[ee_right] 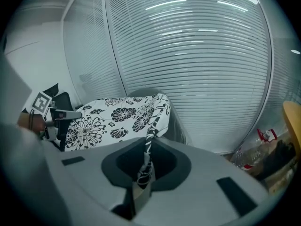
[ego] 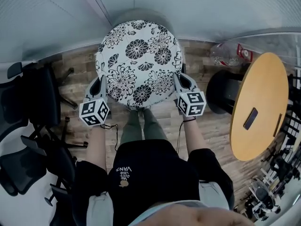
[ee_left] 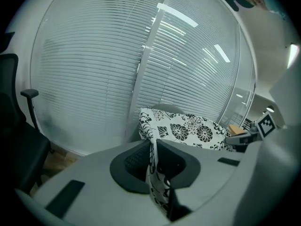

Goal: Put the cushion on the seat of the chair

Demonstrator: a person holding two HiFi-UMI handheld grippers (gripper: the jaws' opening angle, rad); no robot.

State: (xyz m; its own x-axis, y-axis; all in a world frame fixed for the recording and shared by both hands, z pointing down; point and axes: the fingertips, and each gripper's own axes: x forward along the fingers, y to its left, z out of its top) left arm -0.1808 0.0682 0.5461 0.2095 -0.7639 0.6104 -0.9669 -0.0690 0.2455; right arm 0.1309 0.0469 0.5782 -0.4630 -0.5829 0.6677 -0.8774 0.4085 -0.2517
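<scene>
A round white cushion [ego: 138,62] with black flowers is held flat between both grippers, over a grey chair [ego: 136,14] that stands against the window blinds. My left gripper [ego: 101,86] is shut on the cushion's left edge, and my right gripper [ego: 178,84] is shut on its right edge. In the left gripper view the cushion's [ee_left: 188,128] fabric rim is pinched in the left gripper [ee_left: 153,147], with the chair's back [ee_left: 169,108] just behind it. In the right gripper view the right gripper [ee_right: 146,149] pinches the cushion's [ee_right: 113,119] rim, with the chair [ee_right: 176,121] below. The seat is hidden under the cushion.
Black office chairs [ego: 28,126] stand at the left. A round wooden table [ego: 263,102] with a dark phone [ego: 250,118] on it is at the right, with a black round stool [ego: 221,91] beside it. Clear plastic bottles [ego: 230,53] lie by the wall.
</scene>
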